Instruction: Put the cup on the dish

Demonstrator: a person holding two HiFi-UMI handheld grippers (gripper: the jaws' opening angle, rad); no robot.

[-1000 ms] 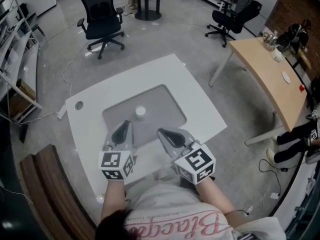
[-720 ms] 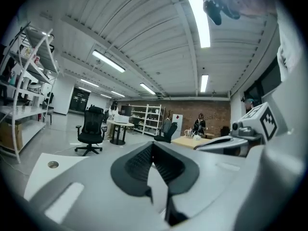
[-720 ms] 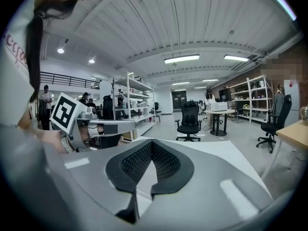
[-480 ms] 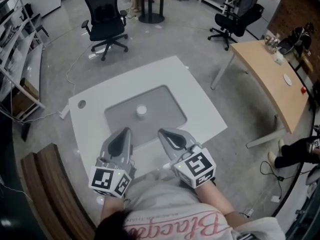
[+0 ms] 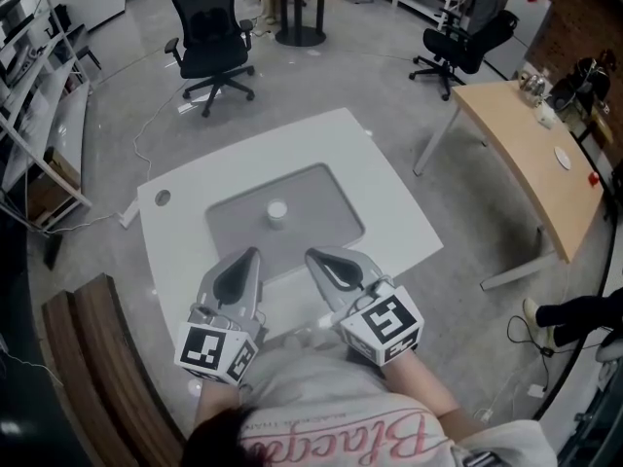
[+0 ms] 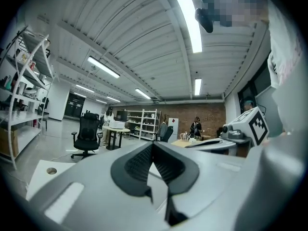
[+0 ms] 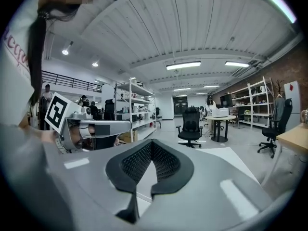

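Two grippers are idling at the near edge of the white table (image 5: 389, 212), close to the person's body and well apart from the cup (image 5: 277, 210). The left gripper (image 5: 251, 255) is showing its jaws meeting at the tip with nothing between them. The right gripper (image 5: 312, 255) is doing the same, closed and empty. The cup is standing upright near the middle of a grey mat (image 5: 326, 212) that is lying flat on the tabletop. It is too small in the head view to tell whether a dish is sitting under it, and no separate dish is showing elsewhere on the table. Judging from this, no carry is under way: either the reach is not yet begun or the cup is already sitting in place, and I cannot settle which. If a lift is wanted, one gripper is going to need to open, travel forward over the mat and close across the cup's wall. The jaws are reading as smooth grey moulded shells lined with black ribbed pads (image 6: 137, 165) that form a narrow V. The cup is looking small, white, round and probably rigid and light, so a gentle squeeze should do. The mat is looking matte with rounded corners, and the table smooth, with a round port (image 5: 163, 197) near its far left corner.
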